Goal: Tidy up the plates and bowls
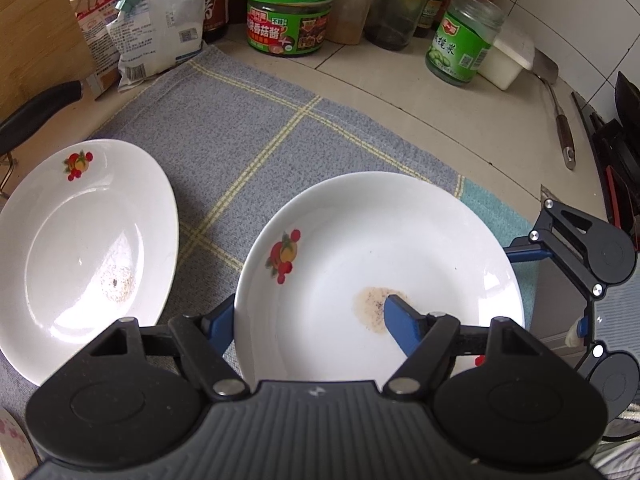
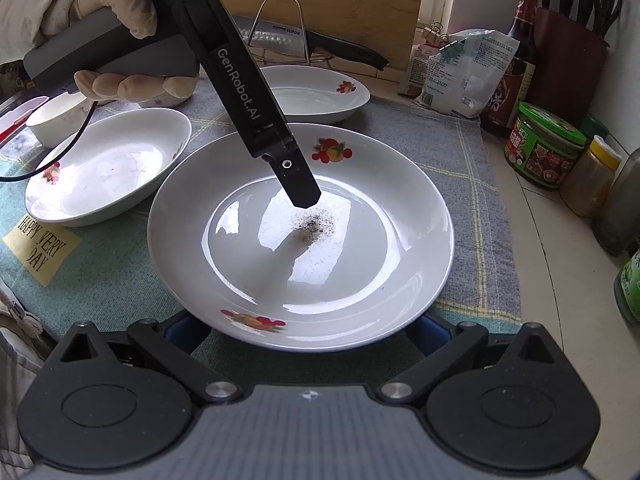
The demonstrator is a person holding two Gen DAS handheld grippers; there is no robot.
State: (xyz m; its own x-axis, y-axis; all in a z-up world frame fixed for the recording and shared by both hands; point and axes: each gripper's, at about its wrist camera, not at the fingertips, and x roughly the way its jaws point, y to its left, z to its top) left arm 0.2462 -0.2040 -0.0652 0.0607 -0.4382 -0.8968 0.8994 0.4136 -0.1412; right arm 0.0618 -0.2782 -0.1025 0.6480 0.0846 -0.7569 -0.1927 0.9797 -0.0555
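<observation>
Our dirty plate (image 1: 380, 264) fills the lower centre of the frame on the checked cloth (image 1: 248, 128). Our left gripper (image 1: 308, 320) straddles its near rim, one finger inside, one outside, spread wide. Our right gripper (image 2: 308, 328), also spread, flanks the opposite rim; a second plate (image 1: 80, 248) sits lower left.

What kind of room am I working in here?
Most likely a home kitchen counter: sauce and condiment jars such as the green-lidded jar stand against a tiled wall, a knife block holds knives, and white fruit-print plates lie on a checked cloth.
</observation>
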